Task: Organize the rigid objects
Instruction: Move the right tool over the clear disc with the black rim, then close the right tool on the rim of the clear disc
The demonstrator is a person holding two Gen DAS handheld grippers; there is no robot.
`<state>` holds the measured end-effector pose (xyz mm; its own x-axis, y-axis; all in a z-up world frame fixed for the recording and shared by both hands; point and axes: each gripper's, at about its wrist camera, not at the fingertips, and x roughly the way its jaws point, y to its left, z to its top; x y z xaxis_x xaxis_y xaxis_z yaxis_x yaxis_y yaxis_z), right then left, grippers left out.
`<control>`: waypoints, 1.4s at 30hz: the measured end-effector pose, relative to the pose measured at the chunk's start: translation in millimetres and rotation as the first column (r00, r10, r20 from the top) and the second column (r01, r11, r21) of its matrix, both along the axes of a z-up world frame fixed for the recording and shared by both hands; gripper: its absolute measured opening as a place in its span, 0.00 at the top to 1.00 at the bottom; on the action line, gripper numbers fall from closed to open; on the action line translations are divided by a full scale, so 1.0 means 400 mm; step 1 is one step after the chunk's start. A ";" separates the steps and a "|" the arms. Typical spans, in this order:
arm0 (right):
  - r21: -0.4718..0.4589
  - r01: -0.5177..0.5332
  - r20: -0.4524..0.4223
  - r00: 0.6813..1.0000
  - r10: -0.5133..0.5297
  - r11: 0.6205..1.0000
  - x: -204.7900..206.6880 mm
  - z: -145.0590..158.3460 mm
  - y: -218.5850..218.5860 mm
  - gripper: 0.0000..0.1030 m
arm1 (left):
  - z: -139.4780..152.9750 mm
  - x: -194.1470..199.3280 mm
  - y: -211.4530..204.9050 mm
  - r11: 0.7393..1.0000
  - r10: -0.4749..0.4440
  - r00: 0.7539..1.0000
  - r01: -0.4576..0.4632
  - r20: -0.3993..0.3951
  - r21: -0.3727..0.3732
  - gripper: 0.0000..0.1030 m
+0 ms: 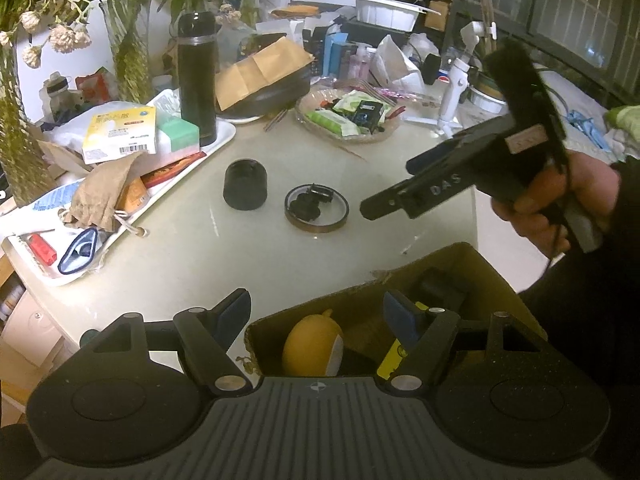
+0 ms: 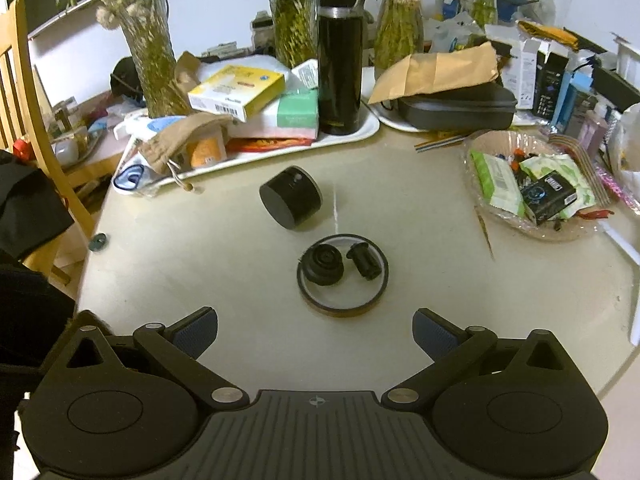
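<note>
left gripper (image 1: 316,314) fingers spread, holding nothing, over cardboard box (image 1: 472,258) at bench (image 2: 240,320) near edge | right gripper (image 2: 315,330) fingers wide apart too, "DAS" on its side | tape ring (image 2: 342,275) mid-bench, two black parts inside | black cylinder (image 2: 291,198) beside it

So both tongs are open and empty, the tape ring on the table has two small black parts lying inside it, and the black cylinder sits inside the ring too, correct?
Not quite: the black cylinder lies on its side outside the tape ring, apart from it, as the right wrist view shows. The rest holds: left tongs and right tongs are open and empty, and two small black parts lie inside the ring.
</note>
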<state>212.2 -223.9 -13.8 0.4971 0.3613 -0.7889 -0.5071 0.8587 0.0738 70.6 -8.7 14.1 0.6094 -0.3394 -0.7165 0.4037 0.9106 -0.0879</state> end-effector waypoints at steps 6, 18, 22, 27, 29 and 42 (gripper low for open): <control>-0.034 -0.033 -0.039 0.999 0.032 0.999 0.064 -0.041 0.011 0.00 | -0.002 0.005 0.008 1.000 0.000 1.000 0.000 0.006 -0.004 0.29; -0.107 -0.145 -0.072 0.988 0.138 0.984 0.165 -0.130 0.049 0.00 | -0.014 0.019 0.045 0.999 0.042 0.999 -0.042 -0.021 -0.024 0.29; -0.124 -0.160 -0.085 0.985 0.150 0.979 0.190 -0.157 0.067 0.00 | -0.017 0.024 0.050 0.999 0.045 0.999 -0.046 -0.023 -0.023 0.29; -0.134 -0.157 -0.093 0.985 0.146 0.978 0.215 -0.186 0.086 0.00 | -0.024 0.028 0.053 0.999 0.048 0.998 -0.049 -0.028 -0.021 0.29; -0.139 -0.160 -0.089 0.985 0.148 0.977 0.220 -0.193 0.093 0.00 | -0.025 0.029 0.053 0.999 0.049 0.998 -0.050 -0.030 -0.021 0.29; -0.095 -0.107 -0.047 0.994 0.103 0.990 0.224 -0.197 0.081 0.14 | -0.024 0.032 0.055 0.998 0.052 0.998 -0.053 -0.031 -0.030 0.29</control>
